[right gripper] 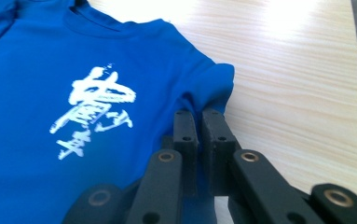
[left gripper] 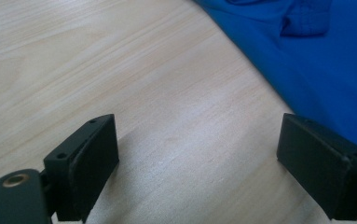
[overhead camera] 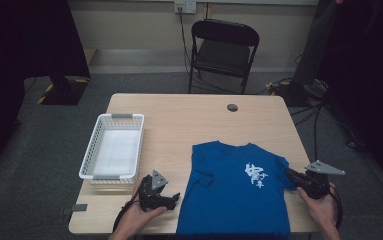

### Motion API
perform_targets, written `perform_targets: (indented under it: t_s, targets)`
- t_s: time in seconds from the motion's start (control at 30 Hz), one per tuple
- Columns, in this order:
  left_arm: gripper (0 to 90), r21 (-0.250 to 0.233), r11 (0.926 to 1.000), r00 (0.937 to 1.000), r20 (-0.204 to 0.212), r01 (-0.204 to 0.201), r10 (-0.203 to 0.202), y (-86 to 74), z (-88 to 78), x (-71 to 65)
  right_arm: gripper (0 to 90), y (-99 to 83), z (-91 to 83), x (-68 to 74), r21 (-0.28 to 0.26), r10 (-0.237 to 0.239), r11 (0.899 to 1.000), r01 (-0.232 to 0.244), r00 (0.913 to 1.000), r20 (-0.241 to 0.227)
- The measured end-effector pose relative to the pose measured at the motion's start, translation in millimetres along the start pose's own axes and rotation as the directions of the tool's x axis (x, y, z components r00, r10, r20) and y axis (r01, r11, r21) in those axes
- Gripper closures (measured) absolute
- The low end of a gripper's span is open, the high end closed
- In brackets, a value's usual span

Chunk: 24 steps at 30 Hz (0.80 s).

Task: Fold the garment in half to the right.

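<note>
From the high view, a blue T-shirt (overhead camera: 234, 192) lies flat and face up at the near edge of the table (overhead camera: 194, 117), right of the middle, its hem hanging a little over that edge. Its long axis runs from near edge to far edge, collar toward the far side and white print on the chest. A white basket (overhead camera: 113, 146) sits well apart by the left edge. The left gripper (overhead camera: 171, 199) rests just beside the shirt's left side, and the right gripper (overhead camera: 290, 175) sits at the right sleeve. In the left gripper view, the jaws stand spread wide over bare wood, with the shirt's edge (left gripper: 316, 70) near the right jaw and nothing between them. In the right gripper view, the jaws are pressed together, pinching the sleeve (right gripper: 209, 86) near its hem. The cloth looks light, soft and limp, so it will likely sag and drag; sleeve, shoulder or hem edges seem the best holds.
</note>
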State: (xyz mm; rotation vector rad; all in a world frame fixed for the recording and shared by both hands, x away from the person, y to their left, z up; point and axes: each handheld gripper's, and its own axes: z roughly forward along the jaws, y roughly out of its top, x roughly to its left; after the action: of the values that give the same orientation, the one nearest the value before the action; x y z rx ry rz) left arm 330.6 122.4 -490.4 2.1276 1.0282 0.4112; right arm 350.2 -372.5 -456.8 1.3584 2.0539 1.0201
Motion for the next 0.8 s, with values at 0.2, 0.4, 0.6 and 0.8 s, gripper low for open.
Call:
perform_targets:
  t_s: [0.2, 0.4, 0.6, 0.8]
  targets:
    - [11.9, 0.0, 1.0, 1.0, -0.001, 0.0, 0.0, 0.0, 0.1, 0.0, 85.0, 6.4, 5.7, 9.5, 0.006, -0.022, 1.0, 0.022, 0.9996, -0.017]
    - [11.9, -0.001, 1.0, 1.0, -0.001, 0.0, 0.0, 0.0, 0.2, 0.1, 84.9, 13.3, 20.1, 21.0, 0.031, -0.036, 0.999, 0.037, 0.998, -0.053]
    - [11.9, 0.0, 1.0, 1.0, 0.0, -0.001, 0.001, 0.1, 0.2, 0.2, 83.9, 17.1, 33.7, 28.3, 0.051, -0.023, 0.998, 0.028, 0.9956, -0.091]
    - [11.9, -0.001, 1.0, 1.0, 0.0, -0.001, 0.001, 0.1, 0.2, 0.3, 80.1, 19.4, 42.0, 34.5, 0.056, -0.005, 0.998, 0.012, 0.993, -0.118]
